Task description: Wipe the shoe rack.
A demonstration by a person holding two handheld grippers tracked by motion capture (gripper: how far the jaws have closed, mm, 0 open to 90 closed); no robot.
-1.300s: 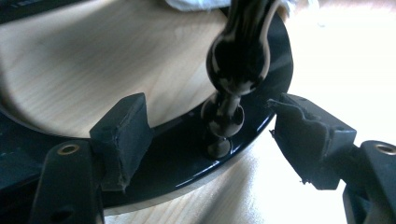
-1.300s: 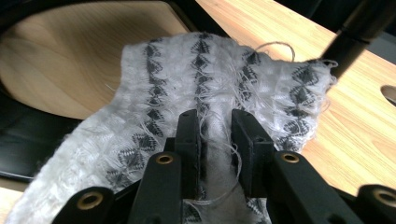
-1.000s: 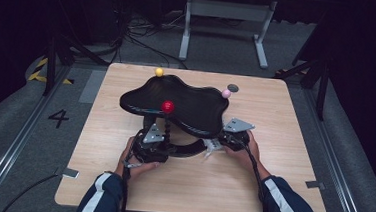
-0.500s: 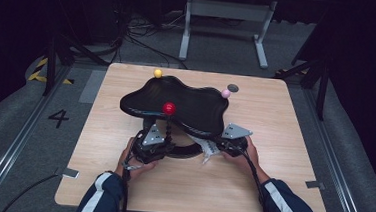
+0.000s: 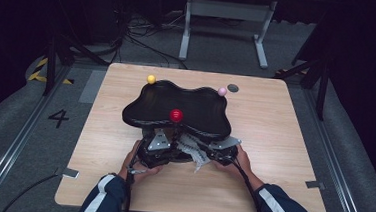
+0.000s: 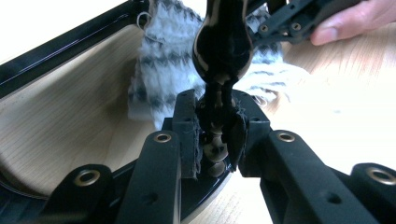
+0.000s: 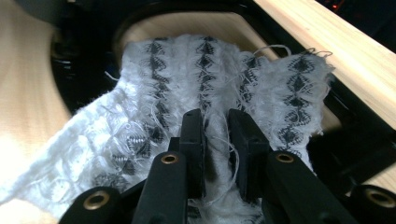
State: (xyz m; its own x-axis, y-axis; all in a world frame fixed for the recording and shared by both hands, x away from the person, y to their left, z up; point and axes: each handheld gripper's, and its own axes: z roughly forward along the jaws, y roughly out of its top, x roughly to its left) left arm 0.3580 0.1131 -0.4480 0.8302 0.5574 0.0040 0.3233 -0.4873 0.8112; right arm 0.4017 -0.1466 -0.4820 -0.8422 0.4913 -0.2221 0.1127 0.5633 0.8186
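A black stand with a wavy-edged top (image 5: pixel 196 109) sits mid-table; a red ball (image 5: pixel 176 115) rests on the top. Under its near edge my left gripper (image 5: pixel 160 145) is shut on the stand's thin glossy stem (image 6: pixel 218 56), just above the black base (image 6: pixel 205 196); the pads (image 6: pixel 189 135) press on the stem's narrow neck. My right gripper (image 5: pixel 218 150) is shut on a white cloth with black diamond rows (image 7: pixel 187 79), which lies over the base beneath the top. That cloth (image 6: pixel 159 65) hangs behind the stem, and the right gripper (image 6: pixel 299 18) is beyond it.
A yellow ball (image 5: pixel 151 79) and a pink ball (image 5: pixel 222 91) sit at the top's far edge. A small dark disc (image 5: pixel 233 88) lies on the wooden table (image 5: pixel 283 143) at the far right. Cables and a metal frame (image 5: pixel 227 13) stand on the floor behind.
The right gripper has drawn nearer and to the left under the top's edge with the cloth. The stand's top and red ball have shifted slightly toward me. The left gripper holds its place.
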